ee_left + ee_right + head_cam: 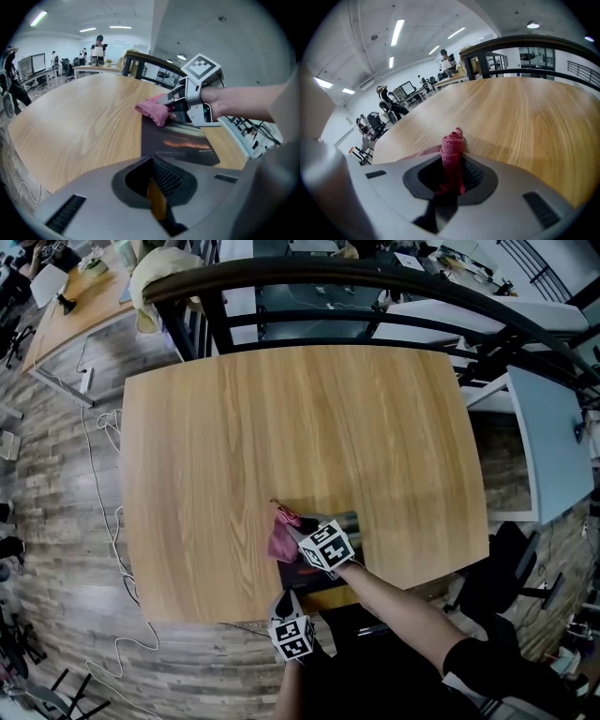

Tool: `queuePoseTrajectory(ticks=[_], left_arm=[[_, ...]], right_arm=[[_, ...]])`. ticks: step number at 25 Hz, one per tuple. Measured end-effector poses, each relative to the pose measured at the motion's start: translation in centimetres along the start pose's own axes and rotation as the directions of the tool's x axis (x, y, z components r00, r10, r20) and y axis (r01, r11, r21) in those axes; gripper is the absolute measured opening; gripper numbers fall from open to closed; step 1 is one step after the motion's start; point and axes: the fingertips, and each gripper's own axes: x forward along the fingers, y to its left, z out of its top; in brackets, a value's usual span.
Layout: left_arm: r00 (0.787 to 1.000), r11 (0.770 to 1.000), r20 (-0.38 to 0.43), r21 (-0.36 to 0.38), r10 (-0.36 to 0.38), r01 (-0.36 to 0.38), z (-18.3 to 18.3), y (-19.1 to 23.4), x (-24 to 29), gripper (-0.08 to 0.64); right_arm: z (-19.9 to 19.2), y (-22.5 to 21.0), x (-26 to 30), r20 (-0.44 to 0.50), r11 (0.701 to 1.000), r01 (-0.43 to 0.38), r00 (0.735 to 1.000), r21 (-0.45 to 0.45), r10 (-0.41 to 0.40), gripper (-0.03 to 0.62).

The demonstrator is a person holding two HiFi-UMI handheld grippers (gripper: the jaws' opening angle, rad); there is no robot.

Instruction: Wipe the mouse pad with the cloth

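Two grippers show: the right gripper (452,164) pinches the pink cloth (452,143), which touches the mouse pad (178,140) below its jaws. The left gripper (157,192), jaws together and empty, sits just behind that pad.

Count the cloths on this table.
1: the pink cloth, clamped in the right gripper, at the mouse pad's far end. No other shows.
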Motion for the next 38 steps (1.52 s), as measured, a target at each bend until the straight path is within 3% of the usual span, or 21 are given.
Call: queuePoseTrajectory(ticks=[22,38], left_arm=[[1.0,0.999,-0.008,0.03,0.019,-0.018,-0.1,0.7,0.0,0.023],[1.0,0.998,-0.023,0.059,0.009,-0.008,-0.3,0.6,0.3,0.023]], right_arm=[[-4.1,-9.6,-7.1,0.034,0.986,0.15,0.988,0.069,-0.153,0.071],[-7.9,-16.1,-12.0,0.017,0.953,0.295,0.955,0.074,-0.297,0.071]])
